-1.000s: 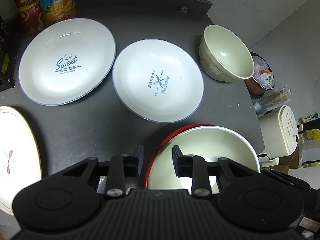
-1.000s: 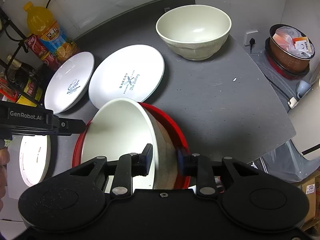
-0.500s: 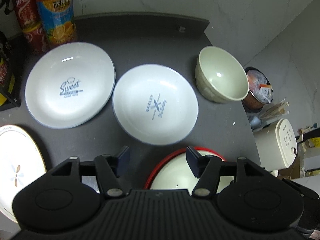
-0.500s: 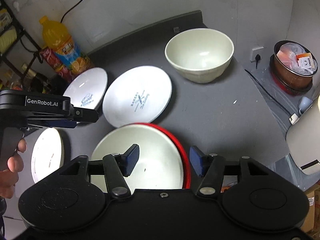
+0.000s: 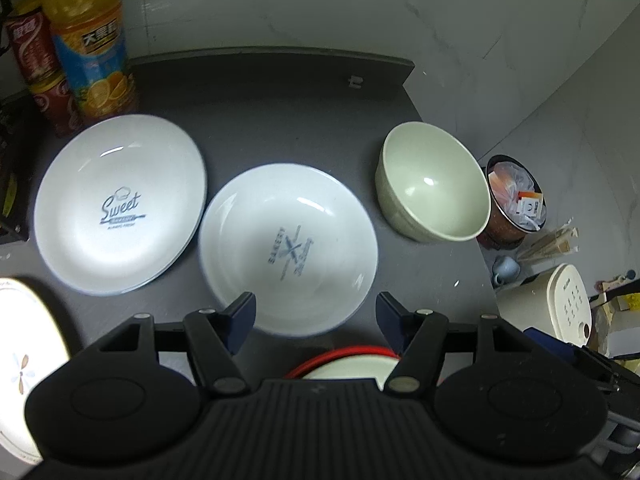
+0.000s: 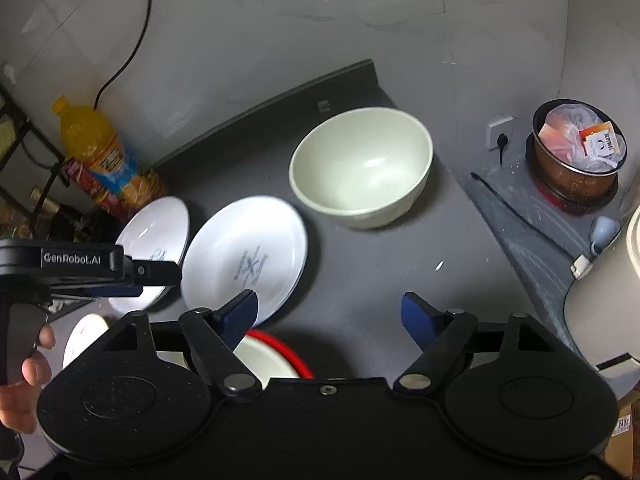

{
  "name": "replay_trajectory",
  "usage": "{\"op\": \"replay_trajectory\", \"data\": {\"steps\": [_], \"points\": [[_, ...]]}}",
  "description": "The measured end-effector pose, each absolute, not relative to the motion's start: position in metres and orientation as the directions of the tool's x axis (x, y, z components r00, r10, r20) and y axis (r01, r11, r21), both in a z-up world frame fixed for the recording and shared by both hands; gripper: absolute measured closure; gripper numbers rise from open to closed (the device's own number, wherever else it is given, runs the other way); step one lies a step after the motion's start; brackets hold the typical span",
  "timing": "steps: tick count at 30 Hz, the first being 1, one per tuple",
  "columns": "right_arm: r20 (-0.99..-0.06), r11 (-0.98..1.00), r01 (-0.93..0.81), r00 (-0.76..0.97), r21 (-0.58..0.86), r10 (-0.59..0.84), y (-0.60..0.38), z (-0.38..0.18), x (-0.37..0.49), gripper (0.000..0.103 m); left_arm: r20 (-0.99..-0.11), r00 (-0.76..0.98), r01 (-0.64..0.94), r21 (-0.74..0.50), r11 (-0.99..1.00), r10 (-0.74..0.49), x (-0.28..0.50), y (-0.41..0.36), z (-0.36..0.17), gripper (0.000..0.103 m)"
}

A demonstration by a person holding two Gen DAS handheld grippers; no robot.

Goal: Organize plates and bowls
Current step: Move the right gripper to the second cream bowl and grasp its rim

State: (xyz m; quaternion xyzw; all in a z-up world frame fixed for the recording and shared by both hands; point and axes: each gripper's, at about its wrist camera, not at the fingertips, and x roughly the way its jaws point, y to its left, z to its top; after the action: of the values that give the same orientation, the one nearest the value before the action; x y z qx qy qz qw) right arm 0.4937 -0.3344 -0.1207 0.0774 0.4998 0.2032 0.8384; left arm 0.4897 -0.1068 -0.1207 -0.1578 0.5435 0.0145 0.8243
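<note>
Two claws sit wide apart in my feeds, each holding nothing: the left gripper [image 5: 316, 316] spreads over the near rim of the Bakery plate [image 5: 288, 248] without touching it, and the right gripper [image 6: 328, 316] gapes above bare grey counter [image 6: 360, 280]. Going down in size, I see the Sweet plate [image 5: 120, 204] lying just beside the Bakery plate, then the pale green bowl [image 5: 434, 188] upright to their right, then a cream bowl nested in a red-rimmed dish [image 5: 352, 364], mostly hidden under both claws. Only my left view shows the flower-patterned plate [image 5: 24, 352] properly; only my right view shows a hand [image 6: 24, 376] gripping the left tool's handle, plus the wall socket [image 6: 499, 133].
</note>
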Motion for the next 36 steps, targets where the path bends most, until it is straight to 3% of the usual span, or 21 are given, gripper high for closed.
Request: {"op": "replay_trajectory", "data": {"steps": [4,19,36], "points": [[-0.805,0.907,-0.256,0.421,0.335,0.417,-0.341,-0.125,0.509,0.021,-0.891,0.438,-0.214,-0.23,0.949,-0.117,0.502,-0.113,-0.121,0.038],[-0.806,0.913,-0.206,0.429,0.352,0.407,-0.359,-0.154,0.573,0.022,-0.906,0.408,-0.242,-0.224,0.944,-0.11,0.572,-0.139,-0.143,0.038],[-0.822,0.907,-0.134,0.386,0.399,0.419,-0.351,-0.202,0.622,0.045,-0.906,0.394,-0.282,-0.278,0.918,-0.154,0.615,-0.158,-0.194,0.044]]}}
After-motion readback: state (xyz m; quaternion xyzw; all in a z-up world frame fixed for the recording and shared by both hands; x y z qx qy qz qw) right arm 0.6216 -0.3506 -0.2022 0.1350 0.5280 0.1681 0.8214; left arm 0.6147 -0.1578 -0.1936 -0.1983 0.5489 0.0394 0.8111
